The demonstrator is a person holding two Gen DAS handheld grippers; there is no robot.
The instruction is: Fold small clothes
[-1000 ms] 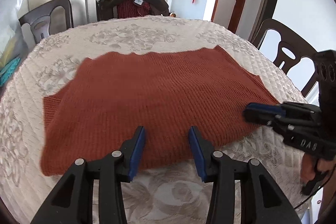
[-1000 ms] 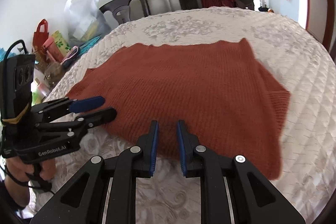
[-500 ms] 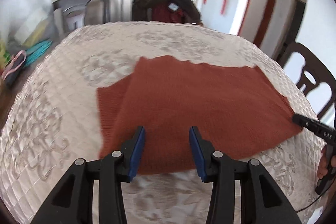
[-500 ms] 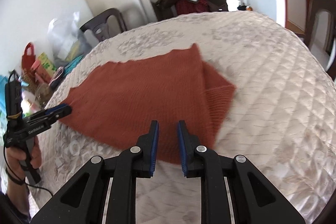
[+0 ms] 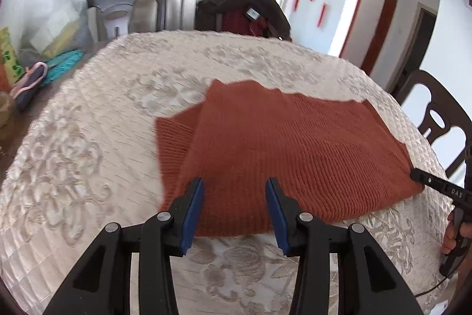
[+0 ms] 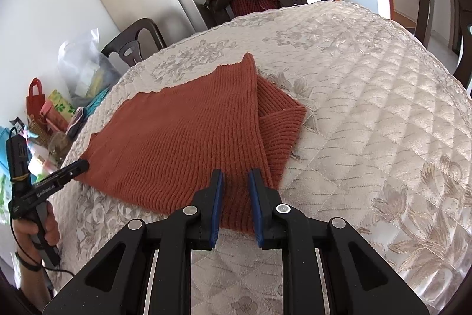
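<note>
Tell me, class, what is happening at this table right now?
A person holds a two-finger gripper in each hand over a rust-orange ribbed knit sweater lying flat on a cream quilted tablecloth. The left gripper and the right gripper each hover at the sweater's near edge, toward opposite ends, fingers apart with nothing pinched. One ribbed sleeve pokes out from under the body.

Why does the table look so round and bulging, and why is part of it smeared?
Both views: fisheye lenses bow the table and darken the corners. Left wrist view: the red sweater has a motion-blurred left edge. Right wrist view: sharper, with window glare on the quilted cloth.
</note>
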